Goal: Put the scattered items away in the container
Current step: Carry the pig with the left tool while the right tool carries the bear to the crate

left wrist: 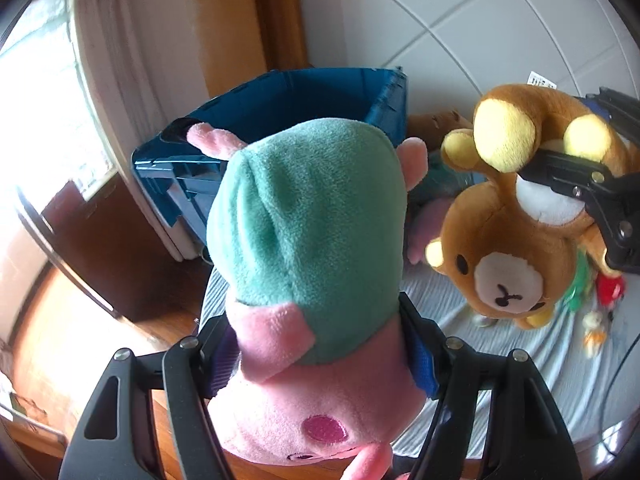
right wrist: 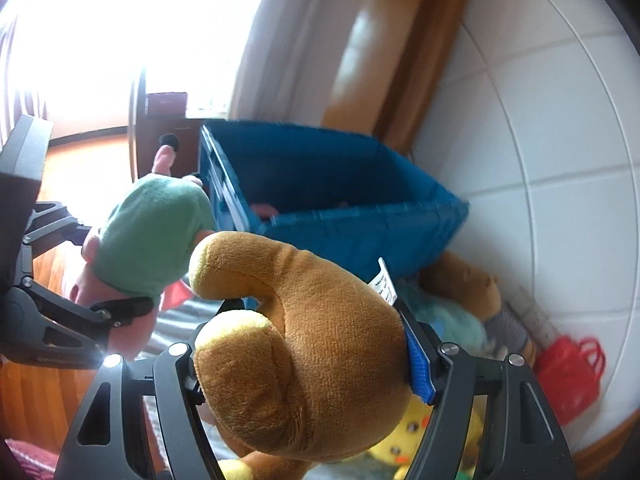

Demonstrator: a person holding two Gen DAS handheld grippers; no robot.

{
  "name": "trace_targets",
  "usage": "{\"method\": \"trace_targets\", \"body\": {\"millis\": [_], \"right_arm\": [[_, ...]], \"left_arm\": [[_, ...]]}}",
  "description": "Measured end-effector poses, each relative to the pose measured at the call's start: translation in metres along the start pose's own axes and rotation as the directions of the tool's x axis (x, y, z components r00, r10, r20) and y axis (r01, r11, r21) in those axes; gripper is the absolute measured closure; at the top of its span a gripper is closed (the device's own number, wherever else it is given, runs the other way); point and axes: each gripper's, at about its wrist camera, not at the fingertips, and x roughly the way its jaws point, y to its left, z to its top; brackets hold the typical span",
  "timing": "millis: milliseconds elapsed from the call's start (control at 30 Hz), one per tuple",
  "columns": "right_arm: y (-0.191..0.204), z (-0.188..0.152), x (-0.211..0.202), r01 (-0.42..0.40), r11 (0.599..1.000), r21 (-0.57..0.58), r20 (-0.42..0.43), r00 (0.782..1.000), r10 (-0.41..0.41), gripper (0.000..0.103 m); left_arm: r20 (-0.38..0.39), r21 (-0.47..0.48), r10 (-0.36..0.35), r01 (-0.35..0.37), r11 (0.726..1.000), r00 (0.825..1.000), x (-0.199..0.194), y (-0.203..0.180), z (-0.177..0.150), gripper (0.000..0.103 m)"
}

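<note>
Both jaws loaded: left gripper (left wrist: 316, 344) clenched on pig toy (left wrist: 304, 240), right gripper (right wrist: 316, 364) on bear (right wrist: 304, 332). Blue bin (right wrist: 344, 216) straight ahead; pig nearer its rim.

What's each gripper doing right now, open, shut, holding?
Left gripper: shut on the pink pig plush, lifted near the blue bin.
Right gripper: shut on the brown bear plush, upside down.
</note>
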Motion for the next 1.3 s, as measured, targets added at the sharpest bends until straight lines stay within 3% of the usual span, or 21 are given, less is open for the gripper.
{"method": "trace_targets", "body": {"millis": [133,300,533,700,833,1000,1133,1300], "right_arm": [[-0.007,0.035,0.002,-0.036,0.999,-0.021,0.049,0.998,0.037,0.031],[-0.015,0.086,0.001,-0.023,0.999,-0.040,0.117,0.993,0.028,0.031],[-0.018,0.160,0.012,0.063,0.998,-0.027,0.212,0.976,-0.056,0.031],[-0.024,0.196,0.054,0.114,0.992,0.057,0.210,0.970,-0.123,0.031],[-0.030,0.221,0.093,0.150,0.979,0.137,0.194,0.965,-0.175,0.031],[-0.036,0.222,0.161,0.159,0.963,0.216,0.093,0.979,-0.182,0.031],[-0.037,0.206,0.223,0.160,0.957,0.241,-0.045,0.987,-0.154,0.031],[-0.039,0.182,0.293,0.159,0.952,0.262,-0.226,0.969,-0.100,0.031]], "left_arm": [[0.002,-0.024,0.032,-0.032,0.999,0.999,-0.002,0.016,0.026,0.034],[0.050,-0.035,0.059,-0.058,0.998,0.997,-0.016,0.037,0.068,0.034],[0.145,0.013,0.060,-0.062,0.998,0.988,-0.025,0.077,0.145,0.034],[0.184,0.072,0.035,-0.049,0.996,0.982,-0.002,0.107,0.200,0.034],[0.183,0.104,0.012,-0.031,0.994,0.983,0.037,0.129,0.235,0.034],[0.112,0.131,-0.030,0.015,0.991,0.993,0.105,0.148,0.256,0.034],[0.013,0.156,-0.059,0.056,0.986,0.998,0.163,0.154,0.256,0.034],[-0.130,0.184,-0.071,0.095,0.978,0.989,0.229,0.147,0.248,0.034]]}}
